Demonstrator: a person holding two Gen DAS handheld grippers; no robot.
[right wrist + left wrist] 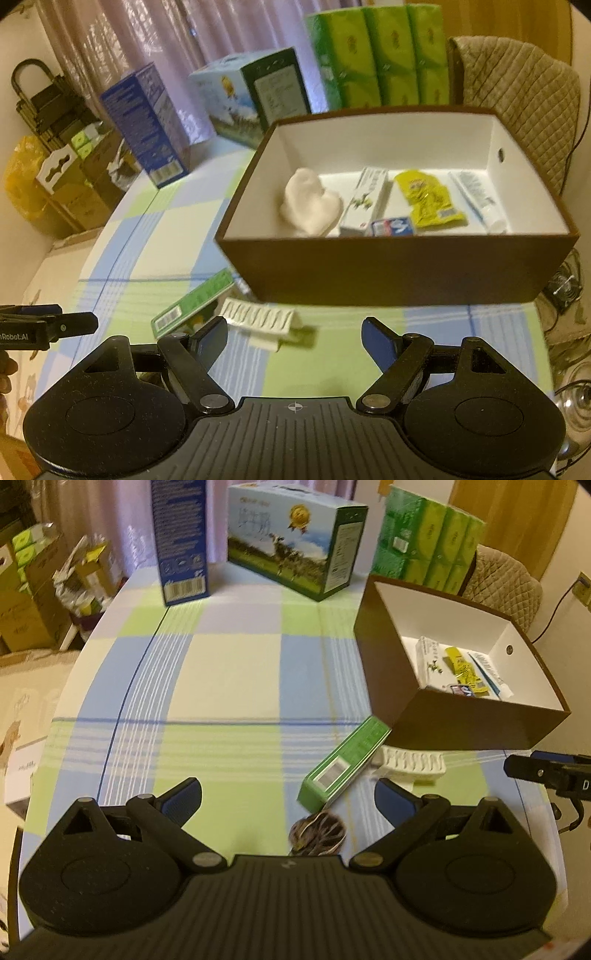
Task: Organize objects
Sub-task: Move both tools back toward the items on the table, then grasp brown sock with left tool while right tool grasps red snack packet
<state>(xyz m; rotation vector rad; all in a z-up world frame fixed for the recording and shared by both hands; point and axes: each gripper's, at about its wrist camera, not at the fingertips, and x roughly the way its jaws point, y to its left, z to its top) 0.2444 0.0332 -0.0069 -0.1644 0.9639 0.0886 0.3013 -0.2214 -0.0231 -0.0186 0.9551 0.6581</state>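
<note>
Your left tongs [288, 801] and right tongs [294, 334] both gape wide and empty above the checked bench [229, 672]. A flat green cardboard box [341, 764] lies just ahead of them, touching a white ribbed plastic piece [258, 318], beside the brown open-topped box [399, 269].

Green box [343, 764] beside brown bin [391, 672]
</note>
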